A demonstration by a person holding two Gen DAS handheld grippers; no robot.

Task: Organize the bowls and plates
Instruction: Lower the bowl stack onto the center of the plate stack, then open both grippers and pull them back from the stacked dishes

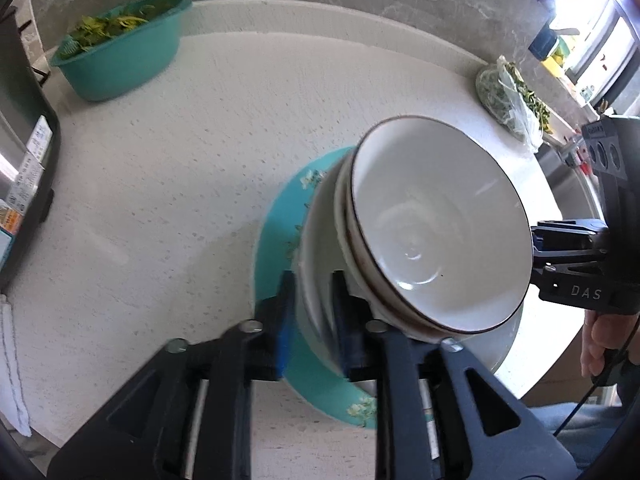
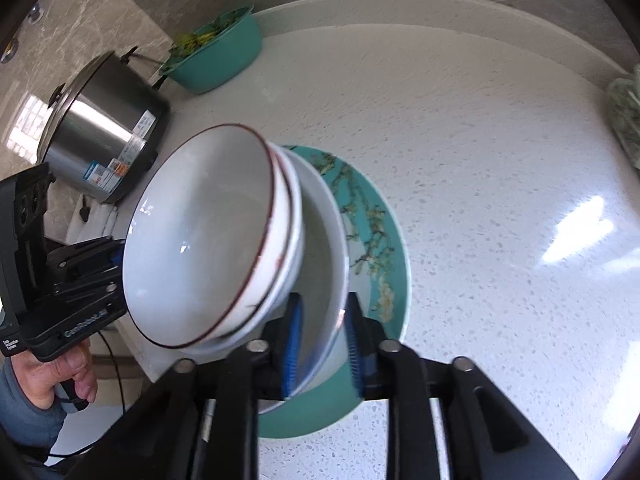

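A stack stands on the white counter: a teal floral plate [image 1: 276, 216] [image 2: 376, 224] at the bottom, a white plate [image 1: 316, 240] [image 2: 324, 240] on it, and white bowls with dark rims [image 1: 432, 224] [image 2: 204, 240] nested on top. My left gripper [image 1: 314, 312] is shut on the rims of the teal and white plates at one side. My right gripper [image 2: 322, 340] is shut on the same two rims at the opposite side; its body shows in the left wrist view [image 1: 576, 264]. The stack looks tilted in both views.
A teal basin of greens [image 1: 120, 44] [image 2: 216, 52] stands at the back by the marble wall. A steel rice cooker [image 2: 104, 120] stands at the left. A plastic bag of greens [image 1: 508, 100] lies at the right. The counter edge is close in front.
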